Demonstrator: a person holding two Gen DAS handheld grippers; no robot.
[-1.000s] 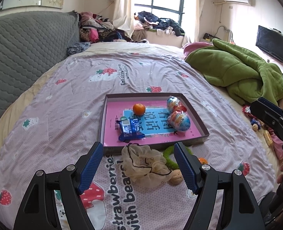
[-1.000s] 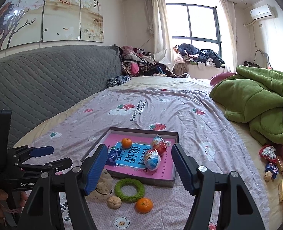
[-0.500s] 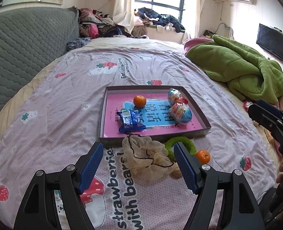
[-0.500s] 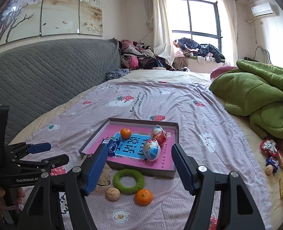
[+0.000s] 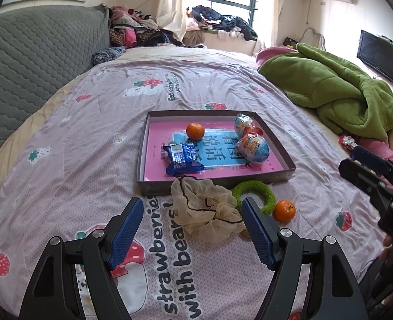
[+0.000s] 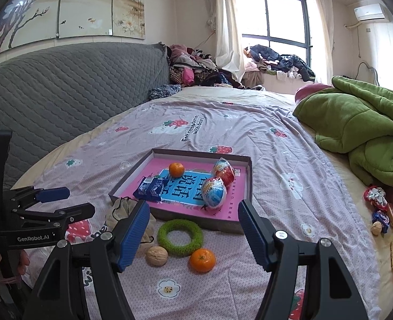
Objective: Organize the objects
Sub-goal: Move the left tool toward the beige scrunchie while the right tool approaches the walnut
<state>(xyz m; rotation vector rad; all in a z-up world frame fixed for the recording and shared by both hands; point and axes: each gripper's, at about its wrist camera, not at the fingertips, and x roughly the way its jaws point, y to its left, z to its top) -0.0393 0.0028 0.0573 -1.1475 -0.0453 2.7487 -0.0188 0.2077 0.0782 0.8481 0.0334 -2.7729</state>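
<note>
Spread over the bed (image 5: 89,122) is a pale purple sheet printed with strawberries, and a shallow cardboard tray (image 5: 279,144) with a pink and blue printed bottom lies on it near the middle. Inside the tray sit a tangerine (image 5: 195,131) at the far side, a blue snack packet (image 5: 181,158) on the near left, and two foil-wrapped chocolate eggs (image 5: 252,144) touching each other on the right. Just outside the tray's near wall lie a beige mesh drawstring pouch (image 5: 205,212), a green fuzzy ring (image 6: 180,237), a walnut (image 6: 157,256) and a second tangerine (image 6: 202,259), the walnut and fruit just beside the ring's near edge. Hovering above the sheet, the left gripper (image 5: 191,229) has its jaws spread wide and released, the pouch showing between them. Likewise released, the right gripper (image 6: 193,233) holds nothing, its jaws framing the ring and loose tangerine. A rumpled green blanket (image 6: 356,125) lies at the far right.
</note>
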